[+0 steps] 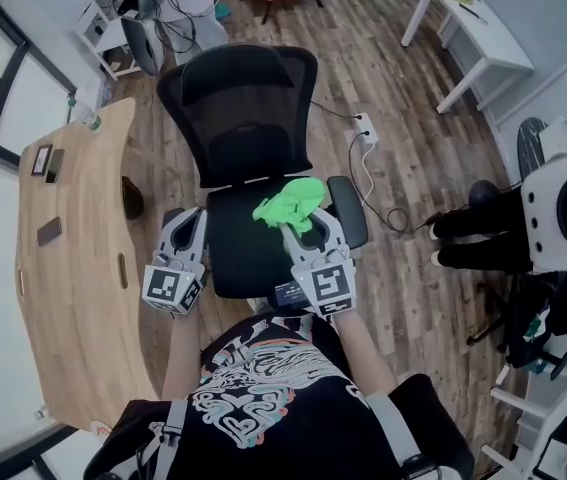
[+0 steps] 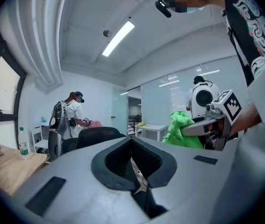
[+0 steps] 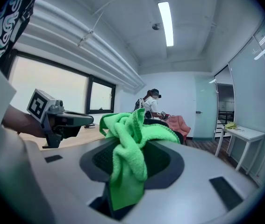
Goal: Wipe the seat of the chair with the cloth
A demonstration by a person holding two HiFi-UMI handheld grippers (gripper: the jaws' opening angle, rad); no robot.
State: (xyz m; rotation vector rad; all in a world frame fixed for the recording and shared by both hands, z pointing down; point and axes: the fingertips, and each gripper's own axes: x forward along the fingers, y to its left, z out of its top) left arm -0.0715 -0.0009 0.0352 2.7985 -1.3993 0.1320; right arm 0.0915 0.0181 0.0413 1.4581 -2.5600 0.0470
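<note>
Right gripper [image 1: 301, 226]: clamped on cloth [image 1: 291, 202], above seat [image 1: 238, 253].
Left gripper [image 1: 189, 224]: jaws together, empty.
Risk: the bunched cloth may slip out under wiping pressure.

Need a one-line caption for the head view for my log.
Right gripper holds a crumpled bright green cloth over the black office chair's seat; left gripper, shut and empty, hangs alongside.

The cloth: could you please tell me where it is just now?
In the head view the cloth is clamped in the right gripper, over the right rear of the seat, just before the backrest.
</note>
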